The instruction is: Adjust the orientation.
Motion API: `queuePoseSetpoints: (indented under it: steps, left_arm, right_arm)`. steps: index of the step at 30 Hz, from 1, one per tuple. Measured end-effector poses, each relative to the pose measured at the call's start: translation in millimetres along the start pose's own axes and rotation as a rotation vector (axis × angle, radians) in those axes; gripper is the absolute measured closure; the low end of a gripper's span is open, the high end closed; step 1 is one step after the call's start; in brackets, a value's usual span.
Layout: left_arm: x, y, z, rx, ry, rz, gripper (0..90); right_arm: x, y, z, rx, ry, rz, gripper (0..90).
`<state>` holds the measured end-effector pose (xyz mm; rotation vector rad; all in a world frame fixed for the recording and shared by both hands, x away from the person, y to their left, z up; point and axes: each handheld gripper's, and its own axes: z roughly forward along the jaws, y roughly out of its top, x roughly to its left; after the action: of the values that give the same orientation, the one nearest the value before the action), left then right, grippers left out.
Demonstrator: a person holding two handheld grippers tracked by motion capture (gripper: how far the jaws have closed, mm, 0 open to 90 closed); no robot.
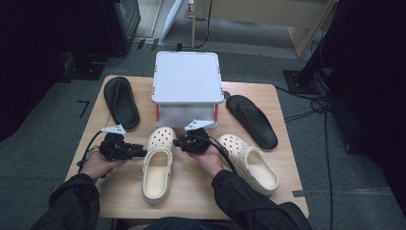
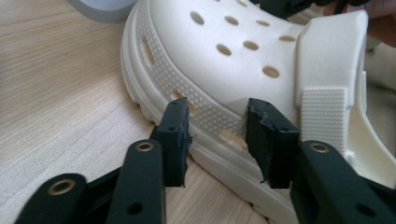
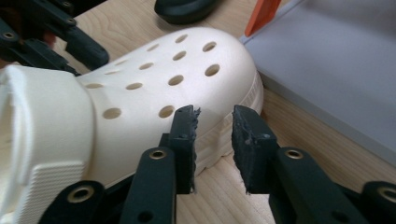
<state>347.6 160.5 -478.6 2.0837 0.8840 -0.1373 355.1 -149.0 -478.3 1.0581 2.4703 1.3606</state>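
Table (image 1: 119, 191) of light wood, seen from the person's side, with items listed from left to right. Far left: a black slipper (image 1: 121, 101) lying flat near the table's back corner. Next: the left gripper (image 1: 140, 152), held in the person's left hand (image 1: 98, 165), pointing at the outer side of the left cream clog (image 1: 158, 165). In the left gripper view its jaws stand partly apart, their pads (image 2: 175, 140) just short of the clog's ribbed sole edge (image 2: 210, 116), gripping nothing. Centre: this clog lies sole-down, toe toward a white lidded box (image 1: 187, 79) with orange clasps that stands at the back of the table. On the clog's other side sits the right gripper (image 1: 179, 142), held in the right hand (image 1: 208, 160). In the right gripper view its jaws are likewise parted to a moderate gap, the pads (image 3: 184, 140) near the clog's toe rim (image 3: 210, 93) but not pressing on it; the box wall (image 3: 327, 70) lies close beside. Right of the hand: a second cream clog (image 1: 251, 163), angled, apart from both grippers. Far right: a second black slipper (image 1: 251, 120), lying flat beside the box.
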Motion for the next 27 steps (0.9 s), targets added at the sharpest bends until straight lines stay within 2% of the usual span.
queuePoseSetpoints:
  steps: [2,5,10,12,16,20,25,27]
  left_arm:
    - [1.5,0.5,-1.8,-0.024,0.0,-0.01,57.2]
    - [2.3,3.4,-4.8,-0.022,0.009,-0.01,54.9]
    - [2.2,8.9,-10.4,-0.055,0.008,-0.018,52.4]
    - [1.5,15.2,-13.7,-0.085,0.016,-0.015,51.7]
    - [0.6,27.0,-13.9,-0.11,0.029,-0.013,50.0]
    - [2.7,38.0,-11.9,-0.123,0.017,-0.01,49.3]
    - [3.6,49.8,-14.7,-0.124,0.047,0.021,48.8]
    - [3.6,51.7,-16.0,-0.136,0.044,0.022,48.8]
  right_arm:
    - [1.4,1.0,-1.7,0.002,-0.001,-0.004,67.4]
    - [6.2,5.5,-8.7,-0.003,0.005,-0.028,64.3]
    - [11.6,11.6,-19.0,-0.019,0.029,-0.027,60.1]
    - [17.8,16.7,-27.7,-0.037,0.041,-0.038,56.8]
    - [26.2,22.2,-36.3,-0.051,0.061,-0.055,52.8]
    - [35.1,24.7,-38.6,-0.049,0.086,-0.074,50.2]
    - [46.6,24.2,-36.3,-0.026,0.121,-0.083,45.8]
    - [48.7,23.7,-35.7,-0.025,0.128,-0.086,45.4]
